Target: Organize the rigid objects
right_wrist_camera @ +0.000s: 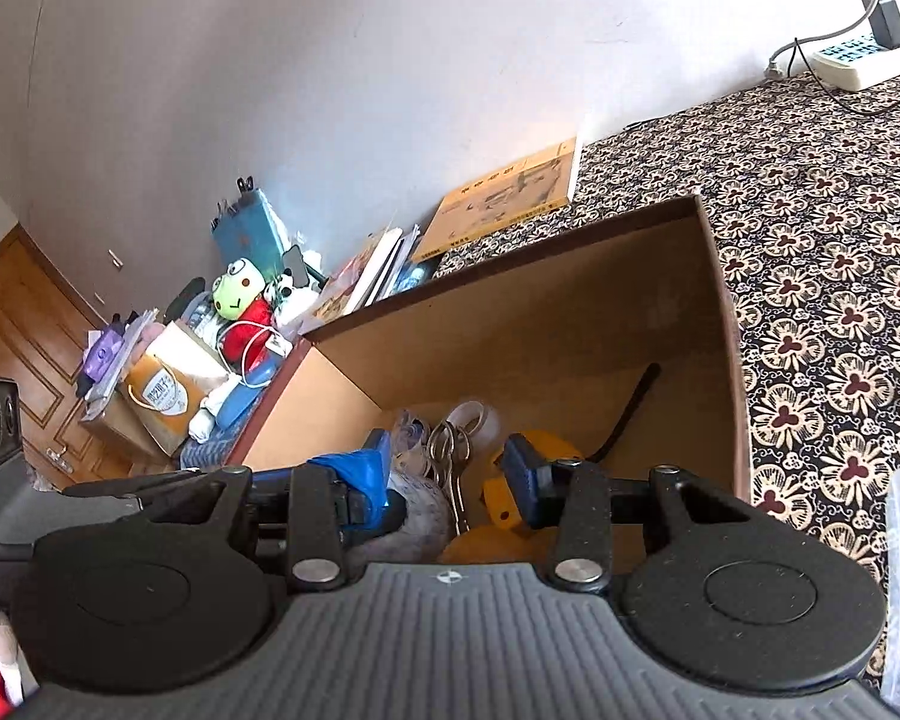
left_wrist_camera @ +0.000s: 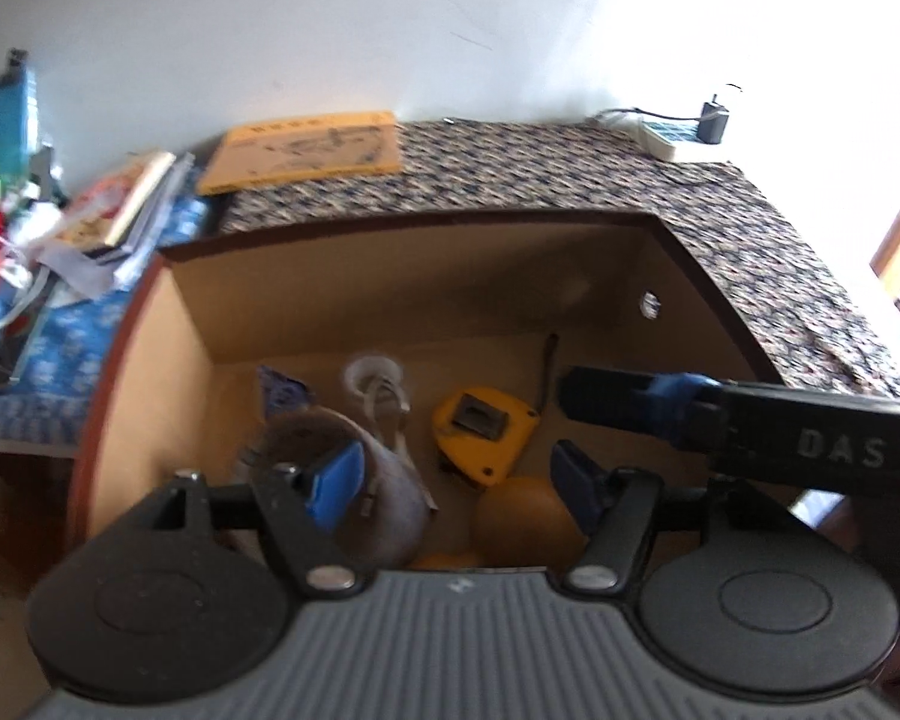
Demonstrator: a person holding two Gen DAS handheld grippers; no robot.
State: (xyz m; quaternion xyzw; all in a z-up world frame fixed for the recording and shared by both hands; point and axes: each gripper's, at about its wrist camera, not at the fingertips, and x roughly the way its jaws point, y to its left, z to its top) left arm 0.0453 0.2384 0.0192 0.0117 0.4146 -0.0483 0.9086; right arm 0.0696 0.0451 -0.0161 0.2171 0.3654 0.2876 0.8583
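Matt brown board drawer (right_wrist_camera: 570, 324), glossy yellow plastic tape measure (left_wrist_camera: 485, 433), patterned woven cloth (right_wrist_camera: 822, 228), shiny metal scissors (right_wrist_camera: 450, 456)

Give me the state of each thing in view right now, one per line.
Left gripper: open, holding nothing.
Right gripper: open, holding nothing.
Drawer: pulled open, items inside.
Tape measure: lying flat in the drawer, blade retracted.
Scissors: closed, lying in the drawer.
Charger: plugged into the power strip.
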